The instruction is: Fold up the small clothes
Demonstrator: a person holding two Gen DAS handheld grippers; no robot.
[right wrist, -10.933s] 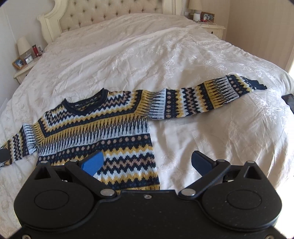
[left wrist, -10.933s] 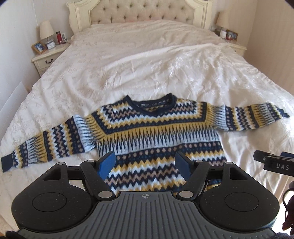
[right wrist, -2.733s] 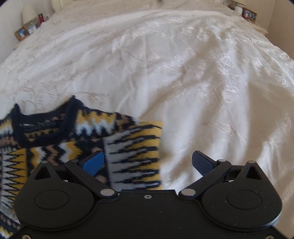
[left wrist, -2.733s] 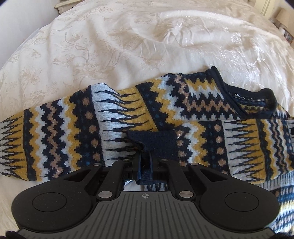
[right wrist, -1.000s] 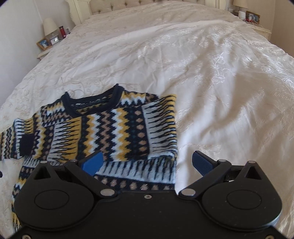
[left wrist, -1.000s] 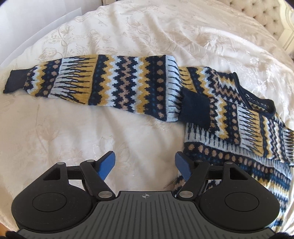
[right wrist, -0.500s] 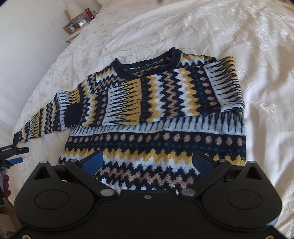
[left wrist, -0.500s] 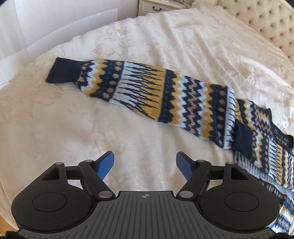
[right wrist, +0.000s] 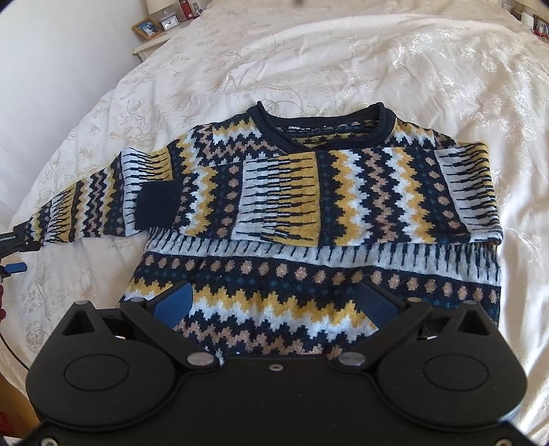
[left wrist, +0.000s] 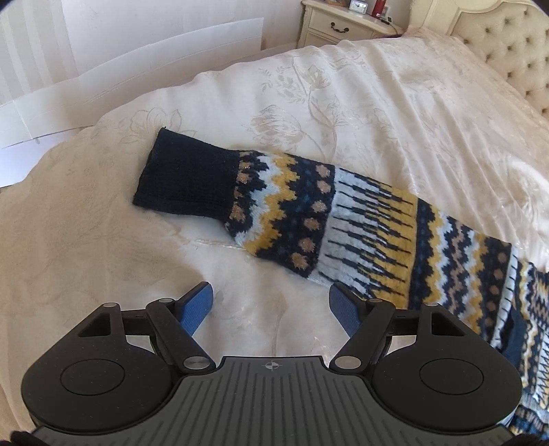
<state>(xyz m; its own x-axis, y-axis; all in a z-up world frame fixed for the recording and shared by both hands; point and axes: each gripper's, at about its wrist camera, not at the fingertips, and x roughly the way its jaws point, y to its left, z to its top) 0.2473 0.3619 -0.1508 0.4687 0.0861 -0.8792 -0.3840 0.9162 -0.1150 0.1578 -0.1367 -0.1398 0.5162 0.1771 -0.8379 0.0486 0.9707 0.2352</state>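
Covering the bed, a cream bedspread (left wrist: 394, 103) bears the sweater (right wrist: 308, 212); both grippers' fingers (left wrist: 197, 305) gape empty.

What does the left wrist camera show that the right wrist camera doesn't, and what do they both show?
Only the left wrist view shows the navy cuff of the unfolded sleeve, the open left gripper just short of it, and the white boards beside the bed.

Only the right wrist view shows the sweater's neckline, the other sleeve folded across the chest, and the open right gripper over the hem.

Both show the patterned sweater, the cream bedspread and a nightstand.
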